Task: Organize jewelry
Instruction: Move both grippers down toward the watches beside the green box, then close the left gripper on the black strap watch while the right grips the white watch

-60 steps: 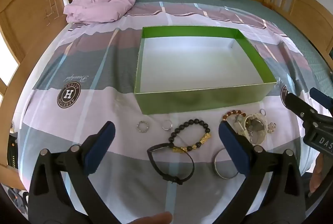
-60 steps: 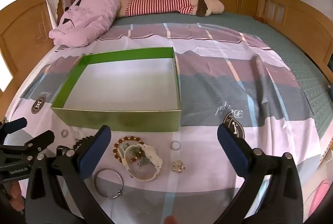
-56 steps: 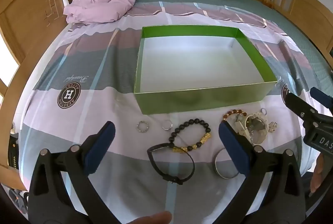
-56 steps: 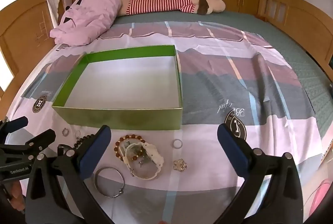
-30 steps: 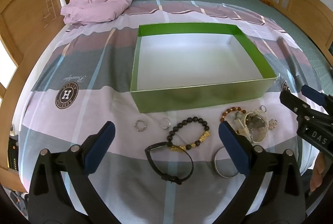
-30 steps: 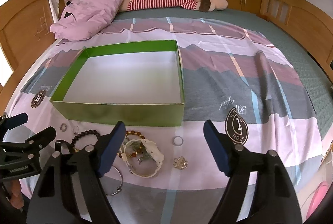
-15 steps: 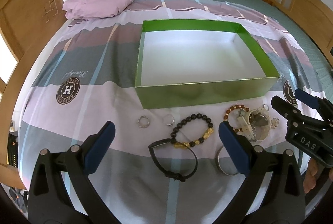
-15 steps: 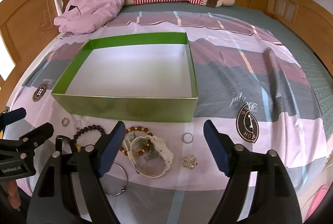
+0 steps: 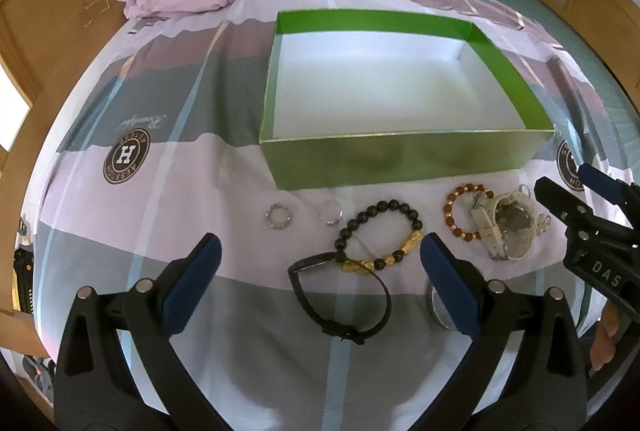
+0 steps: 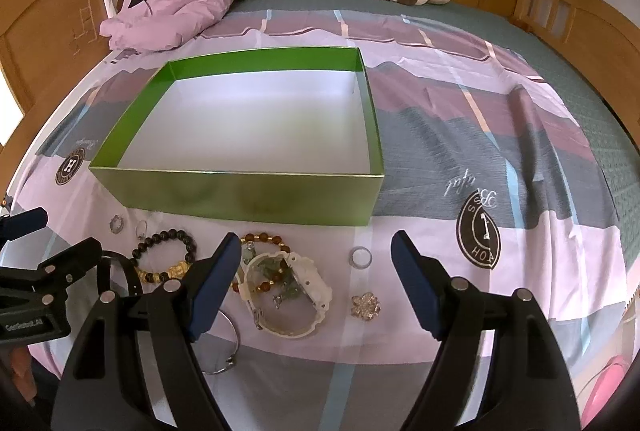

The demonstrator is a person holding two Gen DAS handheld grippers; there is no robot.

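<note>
- Jewelry lies in a row on the bedspread (image 10: 500, 103), just in front of the green box (image 10: 240, 197), whose white floor is bare, so we judge sorting has not begun.
- Our right gripper (image 10: 316, 263) hangs wide open and empty above the white watch (image 10: 296, 295) tangled with the amber bead bracelet (image 10: 262, 239).
- Our left gripper (image 9: 320, 263) is equally spread, holding nothing, over the black bead bracelet (image 9: 380, 231) and black band (image 9: 340, 301).
- Next we would lower one gripper around a single piece, close, and carry it over the box wall.
</note>
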